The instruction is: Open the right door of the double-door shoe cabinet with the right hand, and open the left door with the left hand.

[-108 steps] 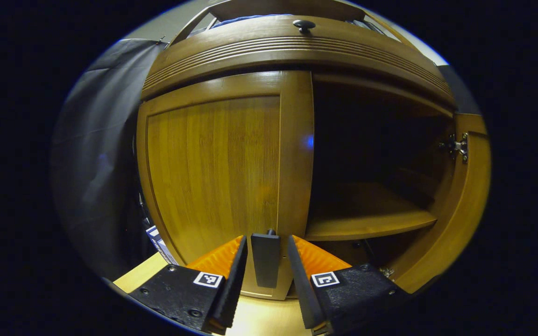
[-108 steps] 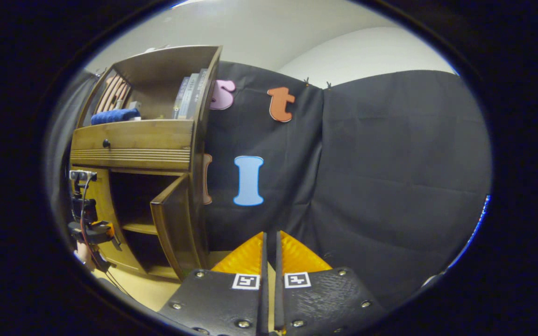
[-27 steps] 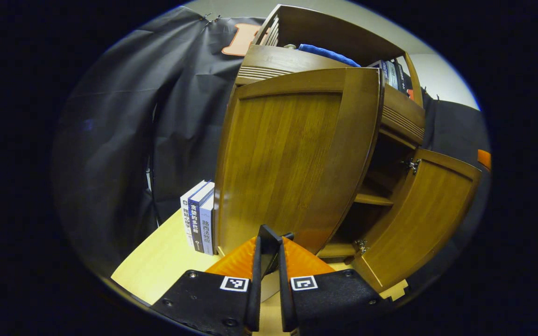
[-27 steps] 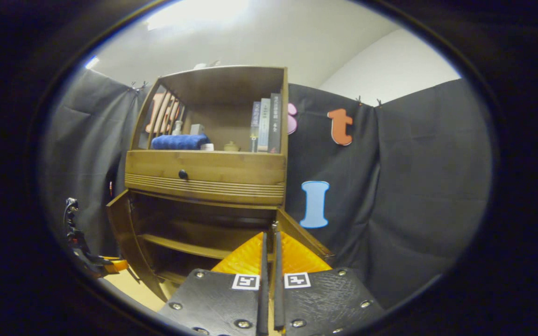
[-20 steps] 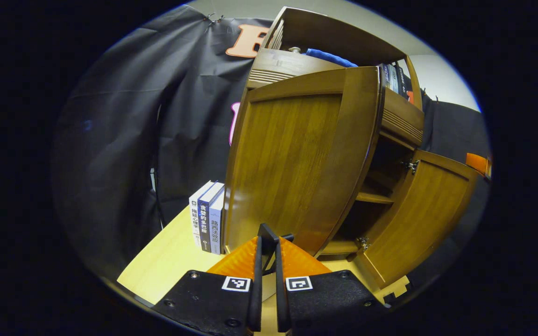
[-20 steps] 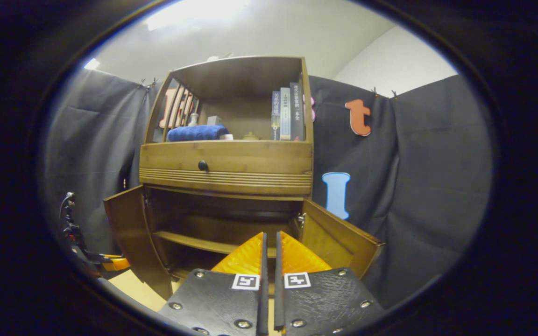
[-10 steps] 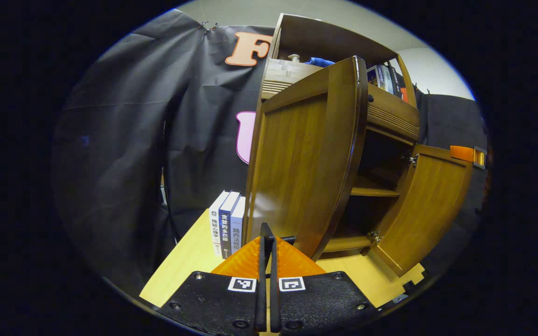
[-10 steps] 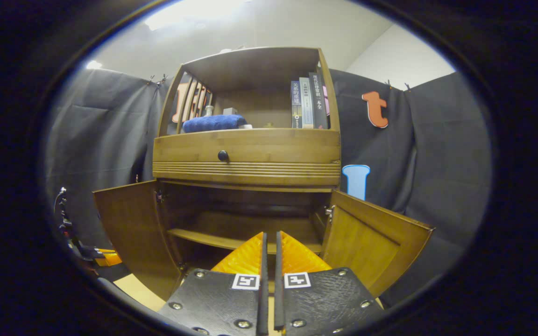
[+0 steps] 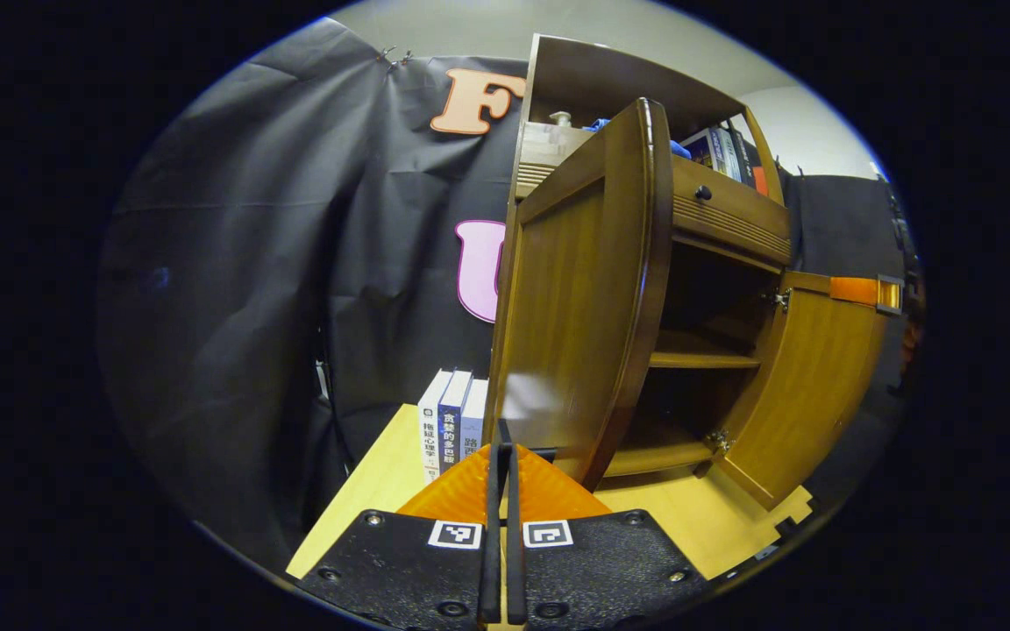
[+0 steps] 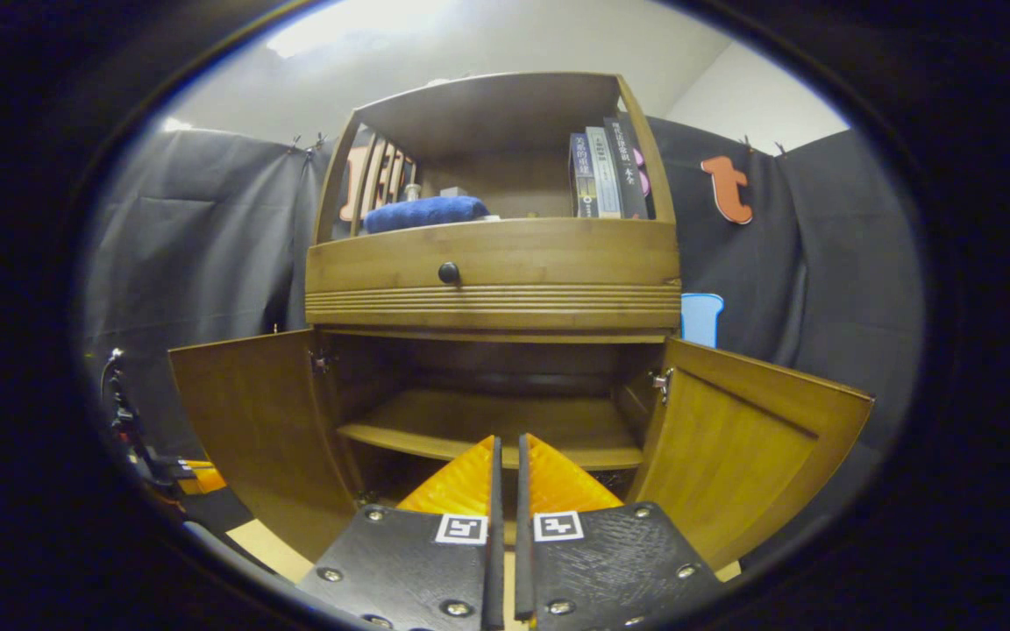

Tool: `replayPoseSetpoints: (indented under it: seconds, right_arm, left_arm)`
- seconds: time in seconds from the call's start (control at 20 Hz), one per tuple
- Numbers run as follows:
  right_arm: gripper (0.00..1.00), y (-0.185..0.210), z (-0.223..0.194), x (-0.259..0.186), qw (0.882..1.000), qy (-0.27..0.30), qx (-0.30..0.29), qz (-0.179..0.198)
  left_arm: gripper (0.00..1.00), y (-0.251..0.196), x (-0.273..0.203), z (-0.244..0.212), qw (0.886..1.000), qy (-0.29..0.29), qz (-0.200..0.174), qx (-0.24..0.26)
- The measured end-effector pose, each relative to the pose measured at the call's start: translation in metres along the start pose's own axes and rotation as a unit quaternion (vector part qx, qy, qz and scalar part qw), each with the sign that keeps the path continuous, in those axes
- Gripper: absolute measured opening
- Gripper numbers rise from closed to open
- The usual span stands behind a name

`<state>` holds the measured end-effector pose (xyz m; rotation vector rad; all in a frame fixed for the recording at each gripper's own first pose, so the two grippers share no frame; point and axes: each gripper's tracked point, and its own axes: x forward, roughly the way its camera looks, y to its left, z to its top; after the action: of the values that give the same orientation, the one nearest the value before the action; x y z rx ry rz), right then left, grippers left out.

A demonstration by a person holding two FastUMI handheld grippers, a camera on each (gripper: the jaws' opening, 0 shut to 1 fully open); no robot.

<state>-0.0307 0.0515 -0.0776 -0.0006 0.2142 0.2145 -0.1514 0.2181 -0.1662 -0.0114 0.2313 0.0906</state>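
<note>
Both doors of the shoe cabinet (image 10: 492, 263) stand wide open on the bench (image 9: 382, 478): left door (image 10: 251, 421), right door (image 10: 746, 447). The left hand-held gripper (image 9: 501, 456) is clenched, empty, just beside the left door's lower edge. The right hand-held gripper (image 10: 505, 464) is clenched, empty, facing the inner shelf (image 10: 487, 425).

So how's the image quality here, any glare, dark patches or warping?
Left gripper view: fisheye bends the left door; a soft sheen sits low on its panel. Right gripper view: a ceiling light blows out at the top, and the cabinet interior is in deep shadow.
</note>
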Motion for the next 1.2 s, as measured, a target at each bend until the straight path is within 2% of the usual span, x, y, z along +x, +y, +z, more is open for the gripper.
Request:
replayPoseSetpoints:
  seconds: [0.05, 0.1, 0.2, 0.35, 0.4, 0.55, 0.6, 0.65, 0.7, 0.95, 1.0, 1.05, 1.15, 1.2]
  right_arm:
    - [0.05, 0.002, -0.003, 0.001, 1.0, 0.003, -0.001, 0.002]
    - [0.05, 0.004, -0.005, 0.002, 1.0, 0.006, -0.003, 0.002]
    - [0.05, 0.005, -0.008, 0.003, 1.0, 0.008, -0.003, 0.003]
    - [0.05, 0.009, -0.008, 0.003, 1.0, 0.008, 0.0, 0.004]
    - [0.05, 0.011, -0.008, 0.004, 1.0, 0.008, -0.001, 0.005]
    - [0.05, 0.014, -0.005, 0.007, 1.0, 0.007, -0.005, 0.009]
    - [0.05, 0.014, -0.005, 0.008, 1.0, 0.007, -0.006, 0.009]
    - [0.05, 0.015, -0.006, 0.009, 1.0, 0.007, -0.006, 0.009]
    - [0.05, 0.015, -0.006, 0.011, 1.0, 0.008, -0.005, 0.01]
    - [0.05, 0.016, -0.014, 0.014, 1.0, 0.017, -0.001, 0.012]
    - [0.05, 0.016, -0.016, 0.015, 1.0, 0.018, 0.0, 0.012]
    - [0.05, 0.015, -0.017, 0.016, 1.0, 0.019, 0.002, 0.013]
    - [0.05, 0.016, -0.016, 0.016, 1.0, 0.018, 0.003, 0.015]
    - [0.05, 0.016, -0.016, 0.017, 1.0, 0.017, 0.003, 0.016]
  left_arm:
    - [0.03, 0.006, 0.0, 0.001, 1.0, -0.002, 0.002, 0.002]
    - [0.0, 0.011, 0.0, 0.002, 1.0, -0.004, 0.005, 0.001]
    - [0.03, 0.02, 0.001, 0.004, 1.0, -0.01, 0.013, -0.012]
    - [0.0, 0.03, 0.001, 0.004, 0.999, -0.014, 0.026, -0.021]
    - [0.03, 0.034, 0.002, 0.005, 0.999, -0.016, 0.03, -0.02]
    - [0.0, 0.038, 0.002, 0.006, 0.999, -0.018, 0.031, -0.02]
    - [0.03, 0.038, 0.002, 0.006, 0.999, -0.019, 0.031, -0.02]
    - [0.0, 0.038, 0.002, 0.006, 0.999, -0.019, 0.031, -0.019]
    - [0.03, 0.039, 0.002, 0.005, 0.999, -0.02, 0.03, -0.015]
    - [0.03, 0.043, 0.0, 0.007, 0.999, -0.016, 0.03, -0.006]
    - [0.0, 0.045, -0.001, 0.009, 0.999, -0.017, 0.03, -0.009]
    - [0.03, 0.044, -0.004, 0.011, 0.999, -0.019, 0.029, -0.015]
    - [0.0, 0.048, -0.011, 0.022, 0.999, -0.031, 0.032, -0.023]
    - [0.02, 0.052, -0.015, 0.029, 0.998, -0.038, 0.038, -0.024]
